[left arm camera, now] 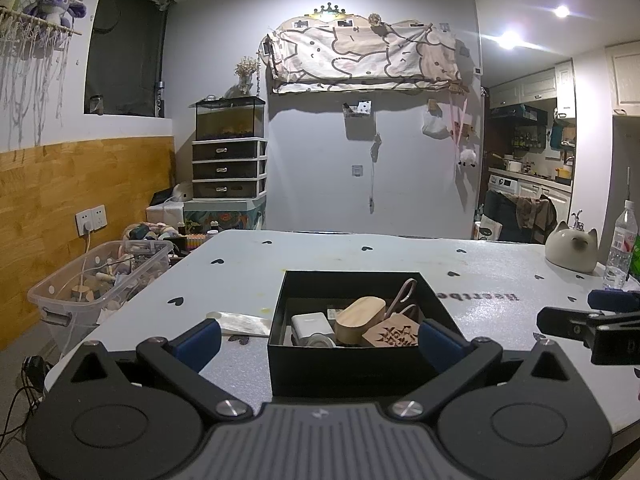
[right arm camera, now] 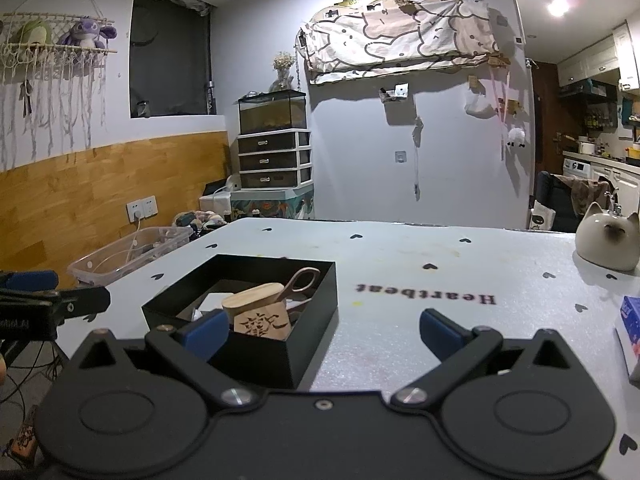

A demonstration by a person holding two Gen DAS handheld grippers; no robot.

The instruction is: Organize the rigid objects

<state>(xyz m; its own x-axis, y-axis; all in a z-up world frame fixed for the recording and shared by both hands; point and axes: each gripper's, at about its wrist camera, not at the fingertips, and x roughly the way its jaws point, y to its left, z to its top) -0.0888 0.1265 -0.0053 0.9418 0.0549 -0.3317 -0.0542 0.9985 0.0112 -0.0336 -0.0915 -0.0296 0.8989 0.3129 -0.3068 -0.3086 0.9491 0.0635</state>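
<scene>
A black open box [left arm camera: 348, 368] [right arm camera: 256, 356] sits on the white heart-print table. Inside lie a rounded wooden case [left arm camera: 360, 317] [right arm camera: 254, 296], a carved wooden block [left arm camera: 394, 334] [right arm camera: 262, 323], a white rectangular gadget [left arm camera: 308, 322], a roll of tape [left arm camera: 318, 340] and scissors with pinkish handles [left arm camera: 402, 294] [right arm camera: 302, 280]. My left gripper [left arm camera: 320, 340] stands open just before the box's near wall, its blue pads either side of it. My right gripper [right arm camera: 324, 330] is open too, to the right of the box, with bare table between its fingers. A flat shiny sheet [left arm camera: 244, 322] lies left of the box.
A cat-shaped ceramic jar [left arm camera: 572, 250] [right arm camera: 608, 242] and a water bottle [left arm camera: 620, 246] stand at the table's far right. A blue and white carton [right arm camera: 630, 328] lies at the right edge. A clear plastic bin [left arm camera: 100, 280] [right arm camera: 132, 254] of odds and ends sits off the table's left side.
</scene>
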